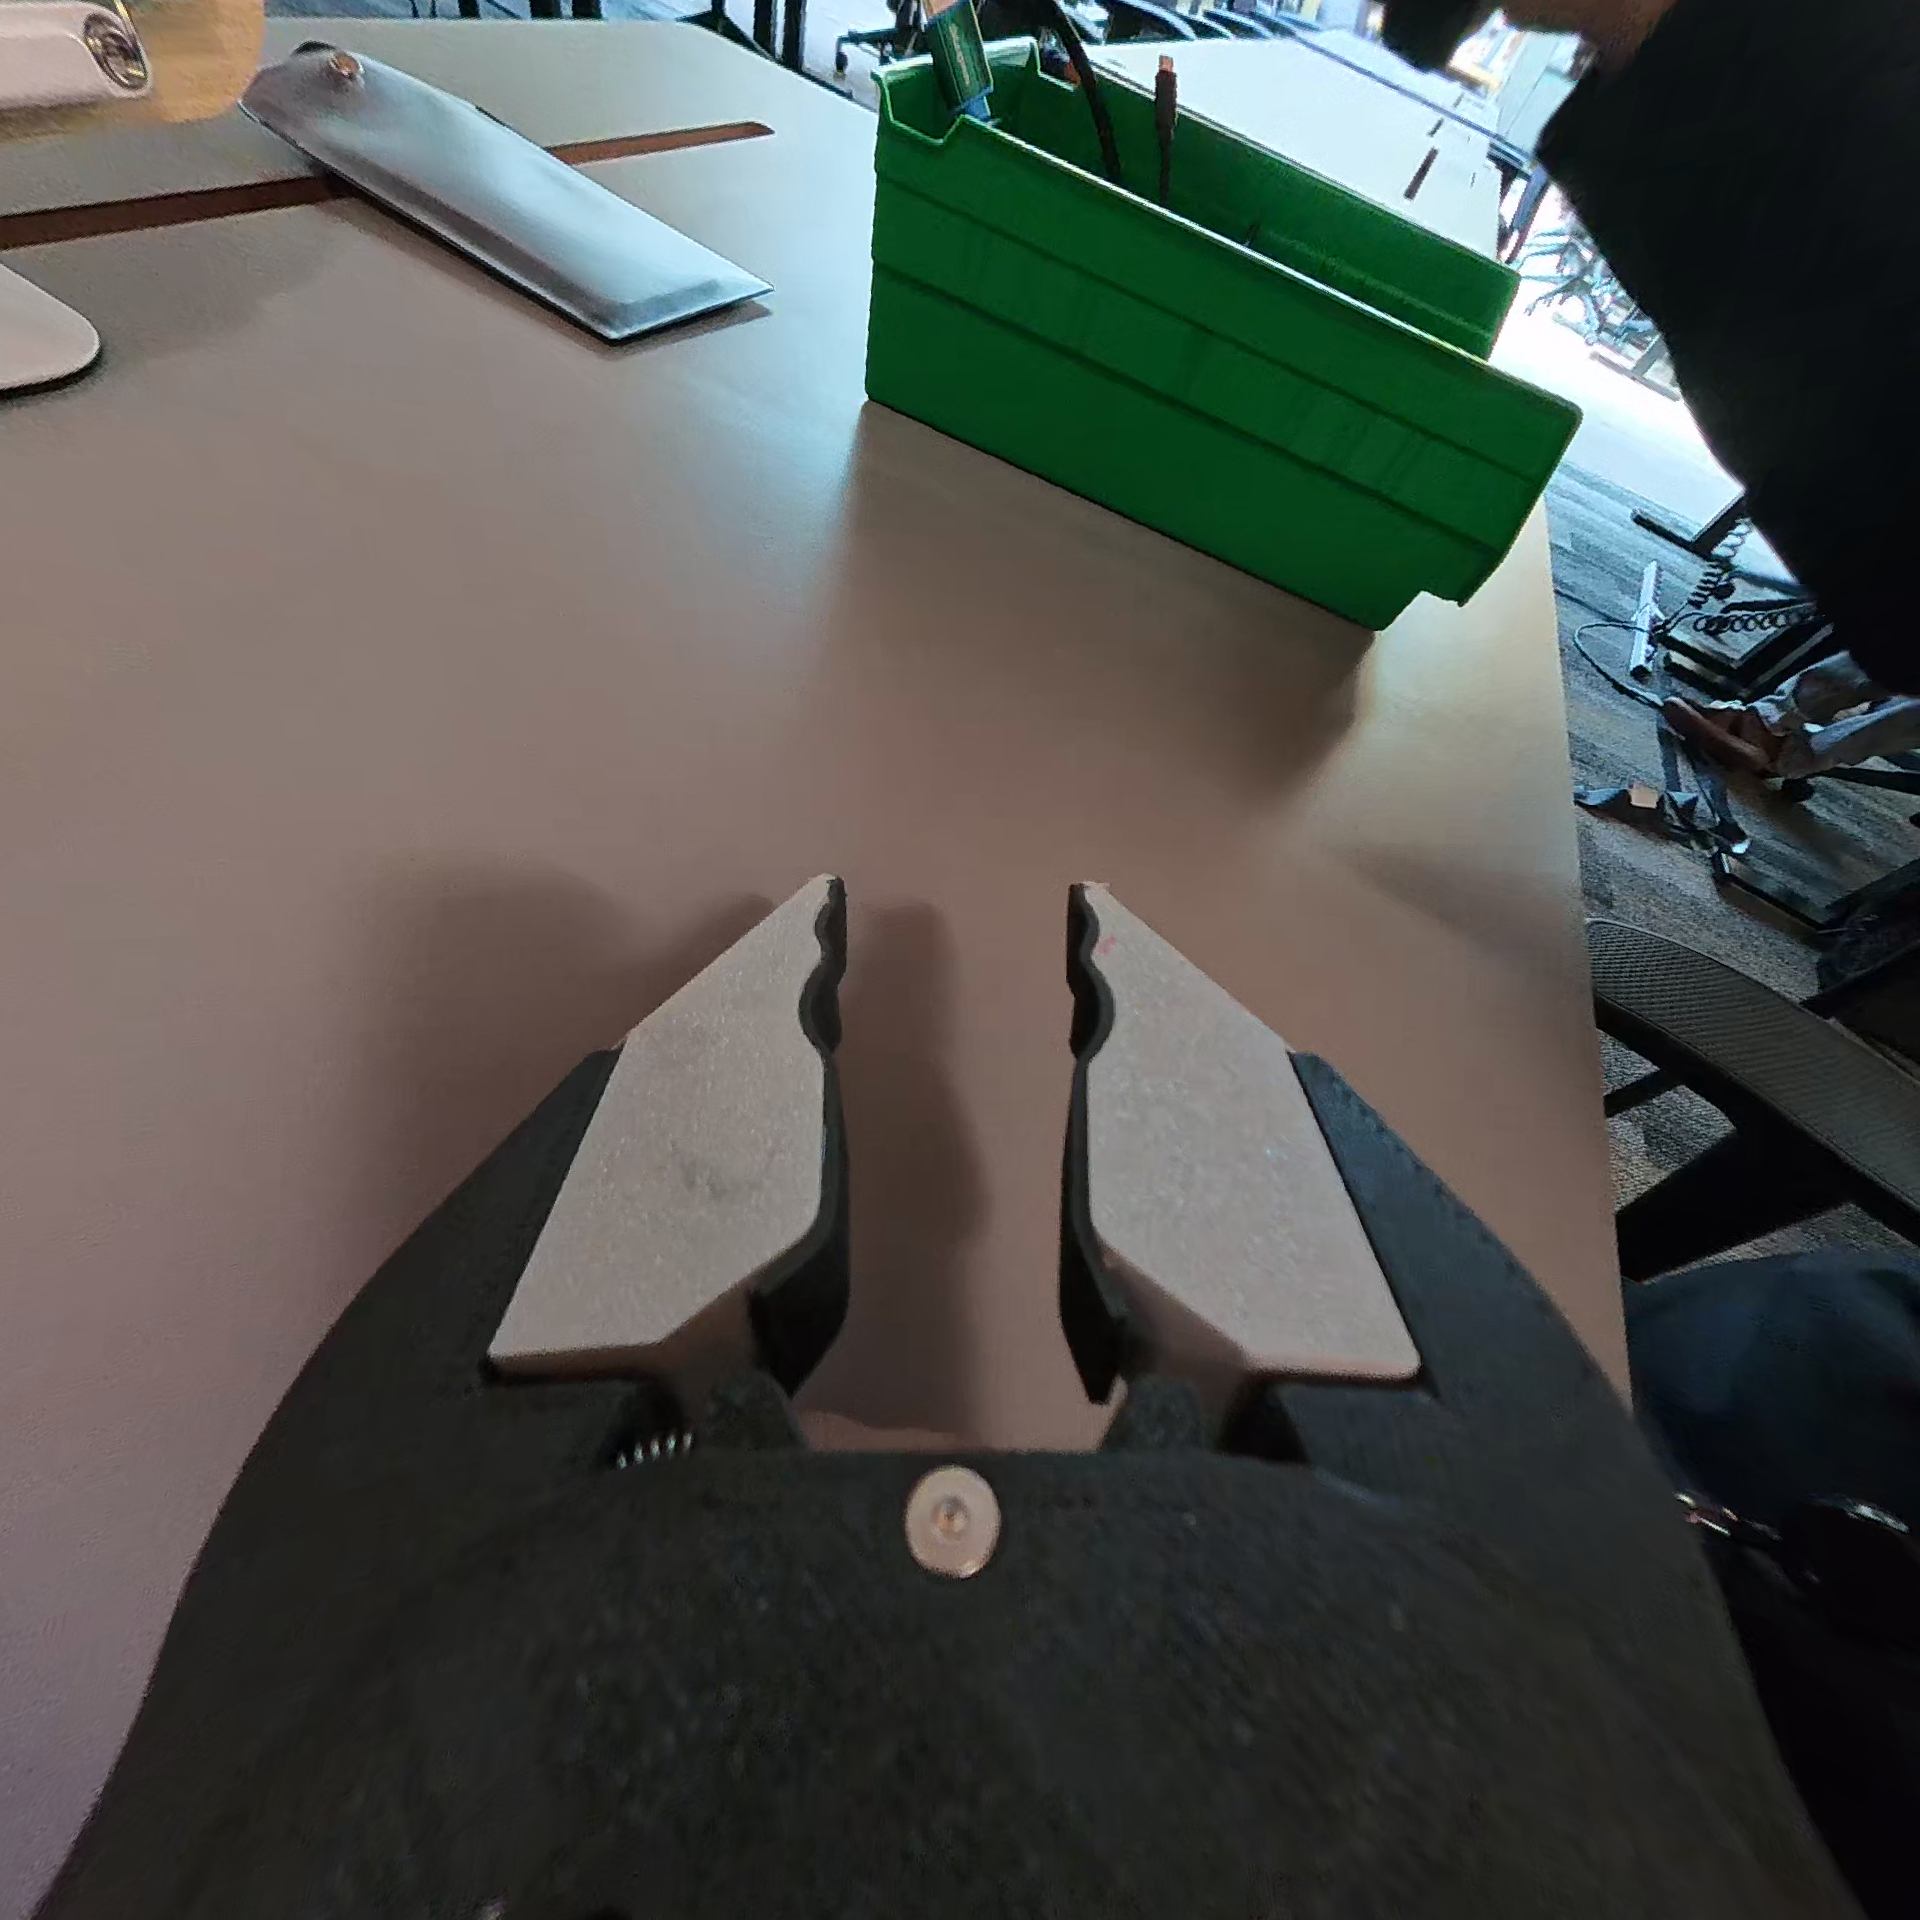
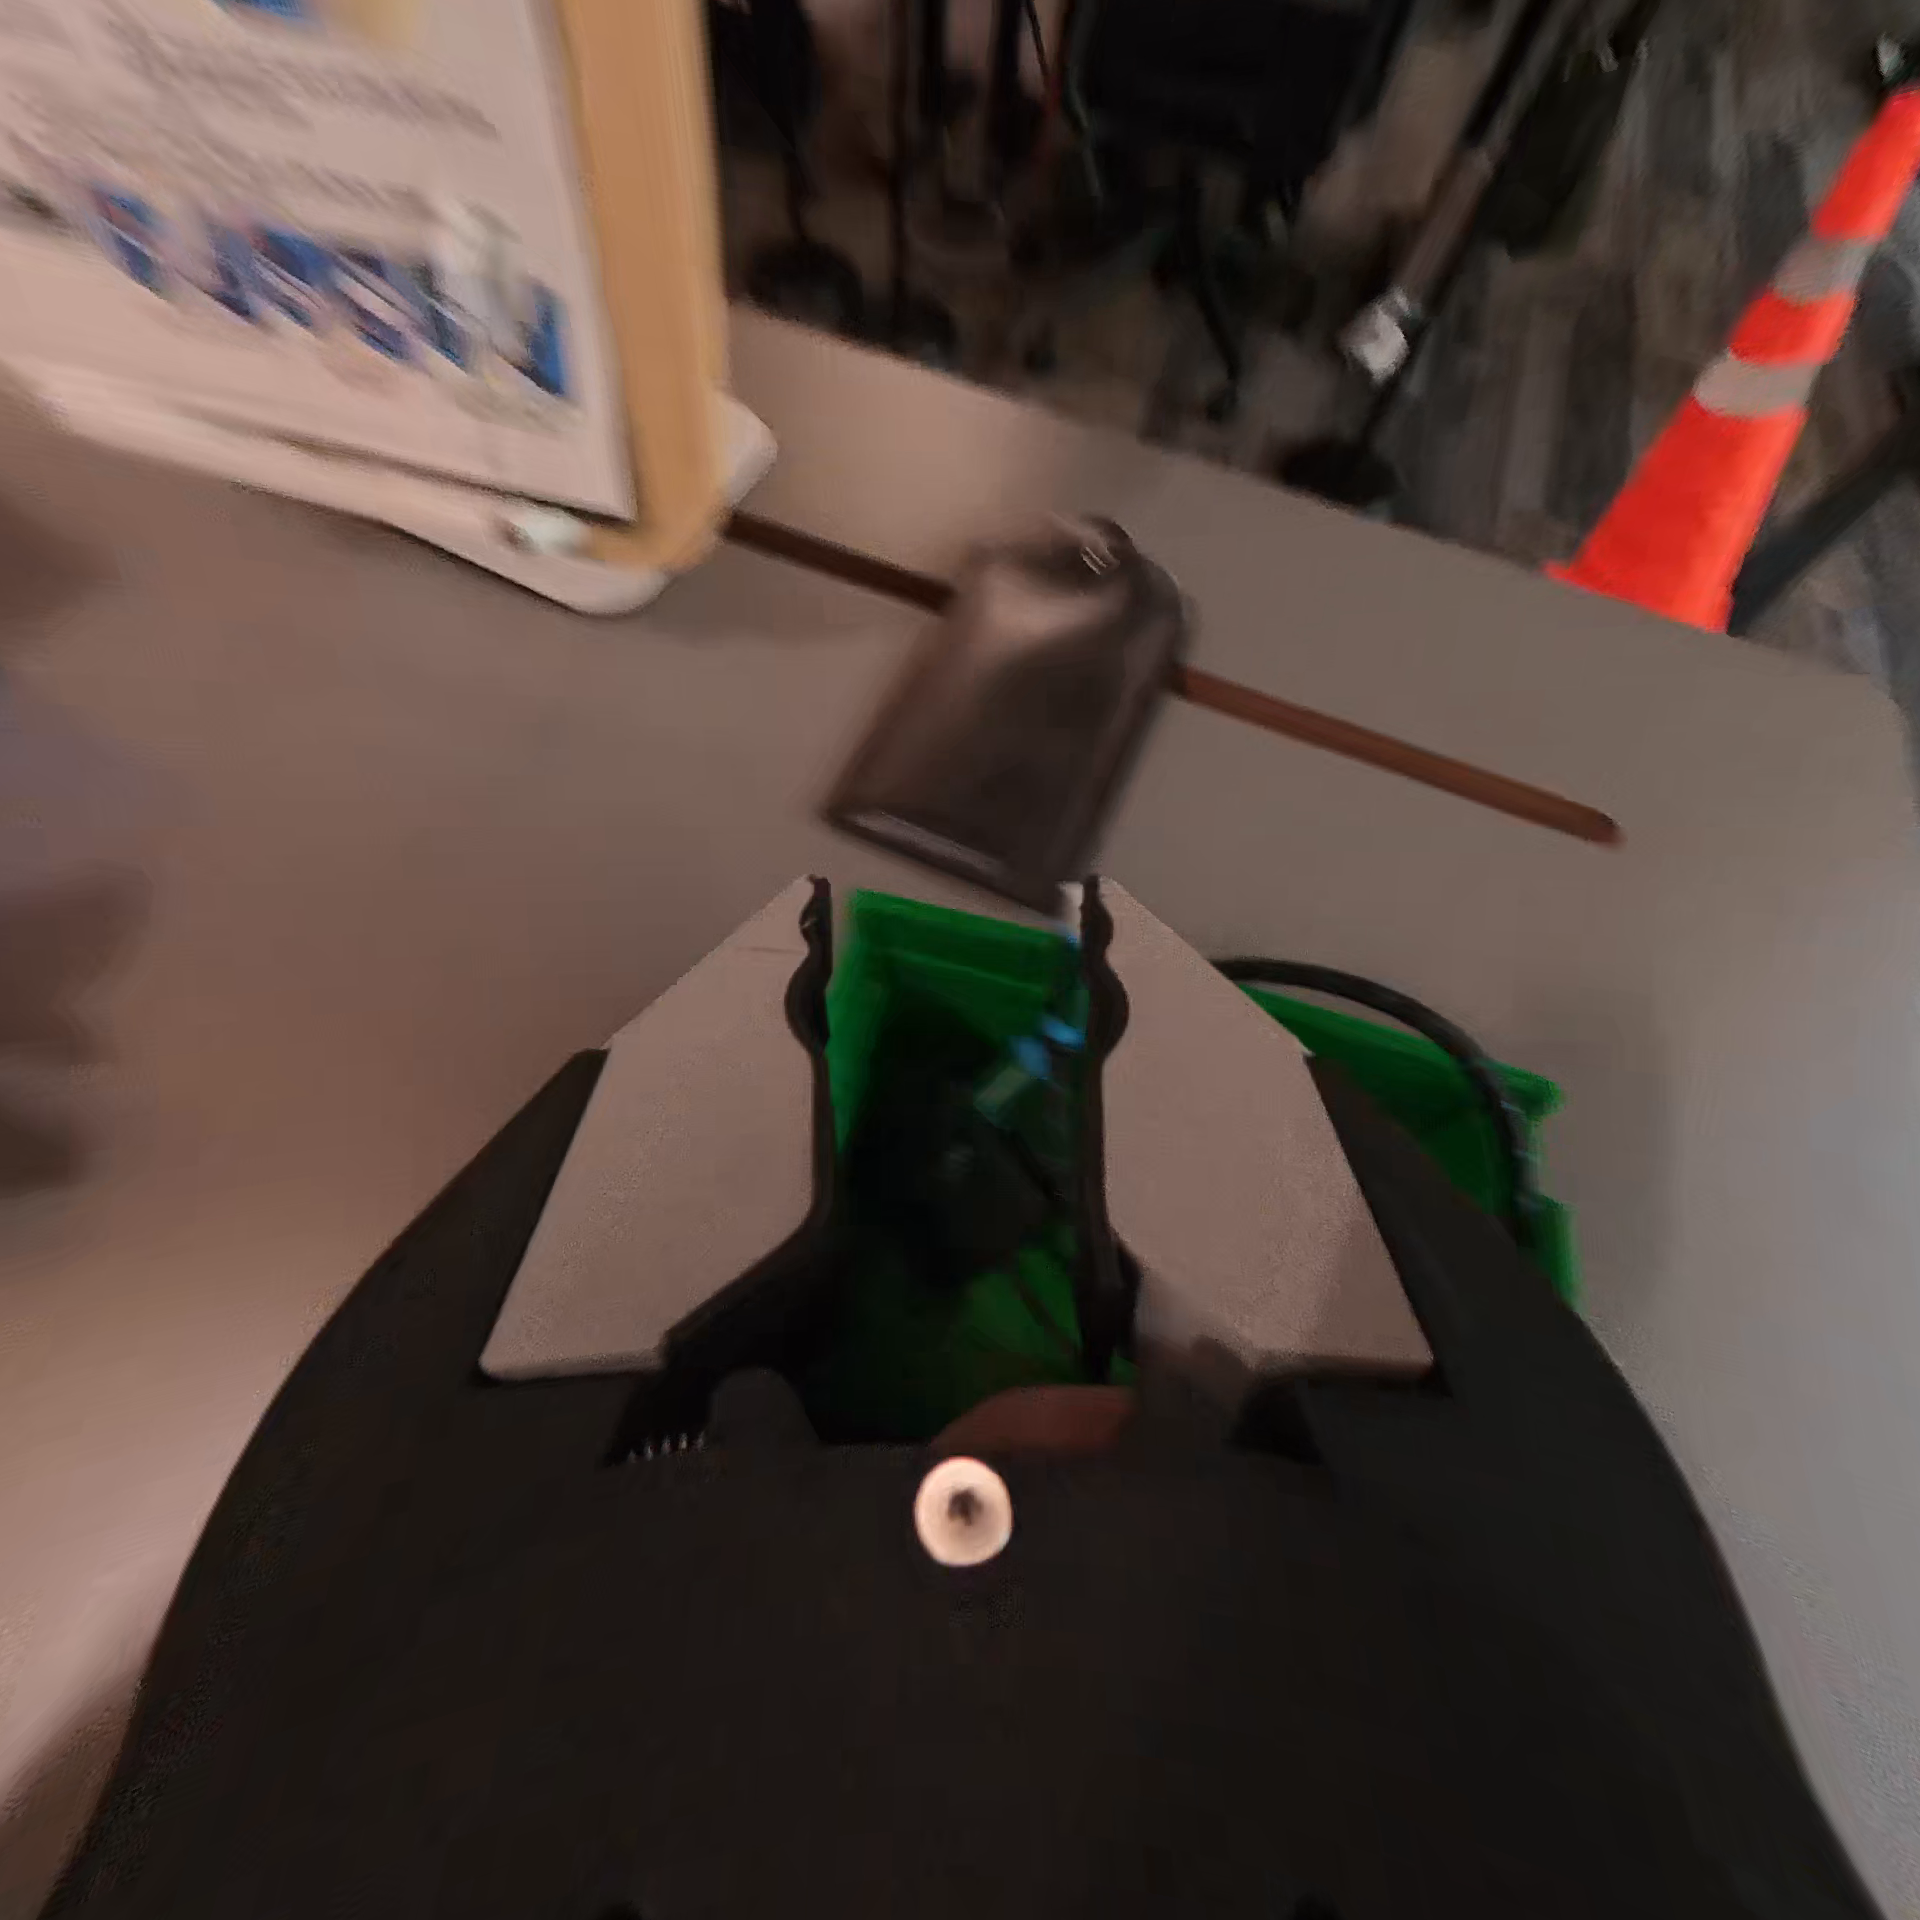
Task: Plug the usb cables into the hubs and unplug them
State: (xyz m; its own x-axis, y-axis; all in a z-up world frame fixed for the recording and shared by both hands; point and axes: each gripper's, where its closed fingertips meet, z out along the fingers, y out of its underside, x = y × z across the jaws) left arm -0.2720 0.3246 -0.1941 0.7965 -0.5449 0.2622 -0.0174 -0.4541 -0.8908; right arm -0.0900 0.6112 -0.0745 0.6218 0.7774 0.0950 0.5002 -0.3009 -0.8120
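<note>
My left gripper [image 1: 956,894] is open and empty, low over the tan table [image 1: 520,623]. A green plastic bin [image 1: 1195,416] stands ahead and to its right, with black and brown cables [image 1: 1086,94] and a blue-green item [image 1: 961,52] sticking out of it. My right gripper [image 2: 951,894] is open, right above the same bin [image 2: 935,966]. The bin's dark contents and a blue item [image 2: 1039,1049] show between its fingers. A black cable [image 2: 1382,997] arcs over the bin's right side. The right wrist view is blurred.
A dark shiny pouch [image 1: 499,197] lies on the table beyond the bin [image 2: 1023,707], across a brown strip [image 2: 1403,753]. A framed sign [image 2: 312,239] stands at the far left. An orange cone [image 2: 1766,395] and a chair [image 1: 1766,1091] stand off the table. A person's dark sleeve [image 1: 1766,312] is at the right. The gap from one gripper's tips to the other's is roughly 35 cm.
</note>
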